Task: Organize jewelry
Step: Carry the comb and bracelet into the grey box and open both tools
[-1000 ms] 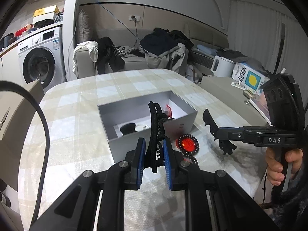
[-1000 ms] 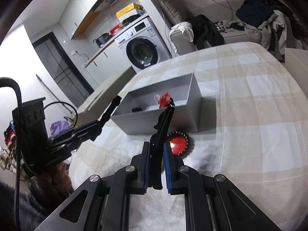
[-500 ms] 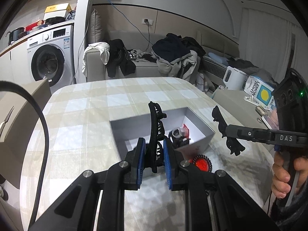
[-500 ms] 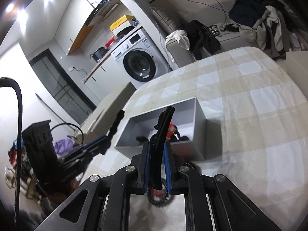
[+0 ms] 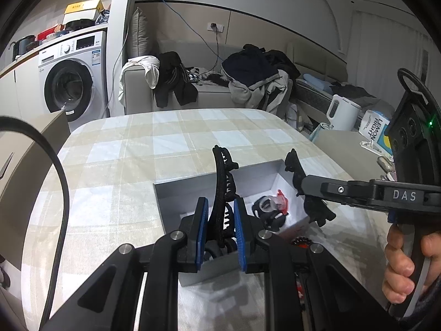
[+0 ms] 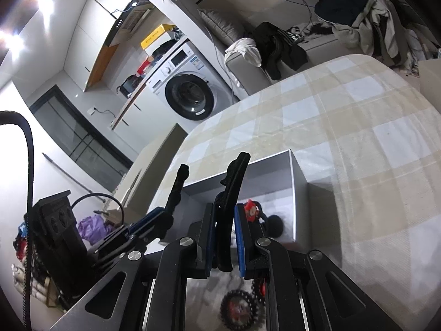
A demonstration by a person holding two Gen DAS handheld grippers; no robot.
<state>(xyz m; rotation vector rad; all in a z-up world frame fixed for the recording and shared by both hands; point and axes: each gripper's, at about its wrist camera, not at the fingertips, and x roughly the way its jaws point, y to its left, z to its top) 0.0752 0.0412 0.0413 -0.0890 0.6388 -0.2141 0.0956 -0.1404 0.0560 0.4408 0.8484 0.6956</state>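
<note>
Red-black beaded piece (image 6: 239, 310) blurred, half hidden under right hand-held gripper (image 6: 223, 241); box (image 6: 299, 190) contents partly blocked.

We see two black toothed hair clips, each upright and pinched between blue pads: one clip (image 5: 222, 184) in the left tool (image 5: 219, 231), the other clip (image 6: 230, 209) in the right tool (image 6: 223, 238), both above the open grey box (image 5: 171, 204). Inside the box lie a small red piece (image 5: 281, 197) and a black-and-white item (image 5: 266, 212), touching each other. A red disc with a black beaded rim (image 6: 238, 310) lies on the counter just outside the box's near wall, partly hidden.
</note>
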